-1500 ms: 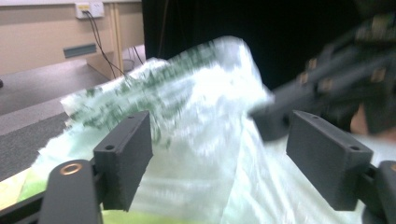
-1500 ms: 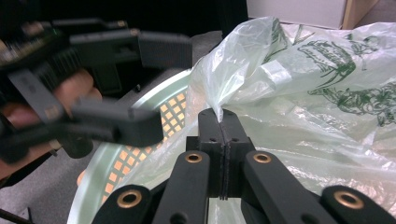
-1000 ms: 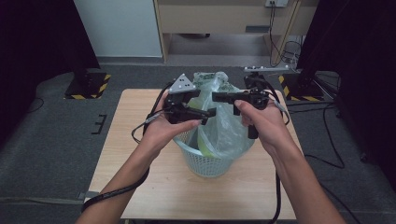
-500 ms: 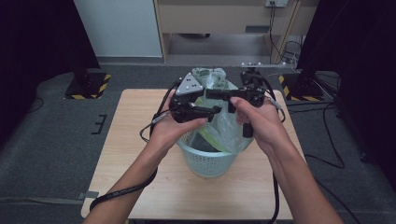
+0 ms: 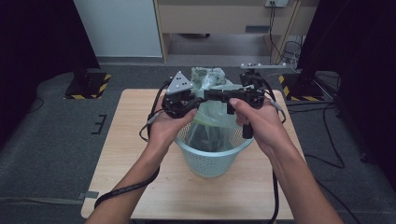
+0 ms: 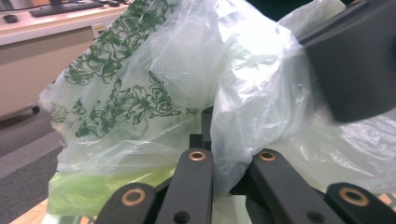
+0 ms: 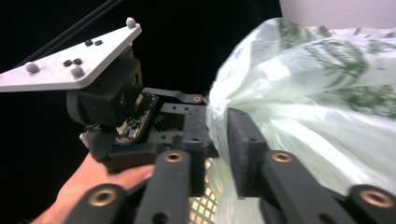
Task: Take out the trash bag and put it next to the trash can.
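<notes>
Left gripper (image 5: 194,100) is held above the far-left rim of the basket (image 5: 212,161), its jaws nearly closed and pinching a fold of the green-printed plastic bag (image 5: 212,109), as seen in the left gripper view (image 6: 219,154). The bag is gathered upward out of the basket, which stands near the middle of the bench (image 5: 135,140). Right gripper (image 5: 219,95) is held just beside the left one, jaws drawn close on the bag's film (image 7: 217,154).

Both forearms reach forward, left gripper (image 5: 187,100) and right gripper (image 5: 233,95) raised close together, jaws apparently closed.
</notes>
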Tool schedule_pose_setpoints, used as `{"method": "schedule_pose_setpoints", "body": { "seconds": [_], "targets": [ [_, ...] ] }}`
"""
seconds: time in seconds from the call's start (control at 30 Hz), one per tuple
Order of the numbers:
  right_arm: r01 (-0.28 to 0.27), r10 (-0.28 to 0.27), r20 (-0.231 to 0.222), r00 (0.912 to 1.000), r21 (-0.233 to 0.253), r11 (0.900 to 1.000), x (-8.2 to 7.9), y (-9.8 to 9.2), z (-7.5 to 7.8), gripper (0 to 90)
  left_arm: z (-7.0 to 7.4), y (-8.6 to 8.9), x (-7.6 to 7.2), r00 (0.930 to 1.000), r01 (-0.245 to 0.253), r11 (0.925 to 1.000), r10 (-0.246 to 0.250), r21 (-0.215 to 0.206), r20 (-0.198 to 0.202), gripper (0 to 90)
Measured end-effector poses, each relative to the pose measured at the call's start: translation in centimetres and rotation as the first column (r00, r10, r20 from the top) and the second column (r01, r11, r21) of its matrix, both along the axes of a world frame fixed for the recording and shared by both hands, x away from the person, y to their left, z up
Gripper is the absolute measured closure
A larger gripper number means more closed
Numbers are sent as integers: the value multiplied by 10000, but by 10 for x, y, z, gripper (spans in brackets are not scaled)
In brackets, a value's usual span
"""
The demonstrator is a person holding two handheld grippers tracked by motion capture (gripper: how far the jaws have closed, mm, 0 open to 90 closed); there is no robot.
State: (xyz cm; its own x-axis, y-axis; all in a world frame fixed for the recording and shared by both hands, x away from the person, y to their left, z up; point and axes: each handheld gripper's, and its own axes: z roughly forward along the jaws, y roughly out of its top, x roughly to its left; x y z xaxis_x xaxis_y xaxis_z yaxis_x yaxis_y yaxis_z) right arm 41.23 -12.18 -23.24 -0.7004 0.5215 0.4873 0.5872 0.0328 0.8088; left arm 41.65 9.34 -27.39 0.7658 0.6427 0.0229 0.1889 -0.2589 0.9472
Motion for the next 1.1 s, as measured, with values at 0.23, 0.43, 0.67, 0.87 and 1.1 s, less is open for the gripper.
{"method": "schedule_pose_setpoints", "body": {
  "seconds": [0.23, 0.43, 0.67, 0.87, 1.1],
  "targets": [
    [1055, -997, 1147, 9884, -455, 9934, -2, -18, 3, 507, 5, 7, 1, 9999, -106, 9998, 106, -187, -20, 892],
    [1428, -1340, 1679, 9767, -417, 9889, 2, -24, -4, 385, 11, 9, 0, 9998, -42, 9998, 45, -181, 172, 892],
    [1164, -937, 2064, 9740, -1010, 9880, 3, -18, -21, 259, 14, 13, 2, 9998, 88, 9987, -80, -501, 161, 892],
    [1267, -928, 2312, 9685, -1363, 9825, 4, -10, -30, 213, 16, 13, 1, 9995, 286, 9974, -275, -668, 176, 892],
    [1175, -731, 2448, 9668, -1719, 9781, 6, 2, -41, 287, 16, 10, -1, 9981, 623, 9939, -621, -908, 49, 893]
  ]
}}
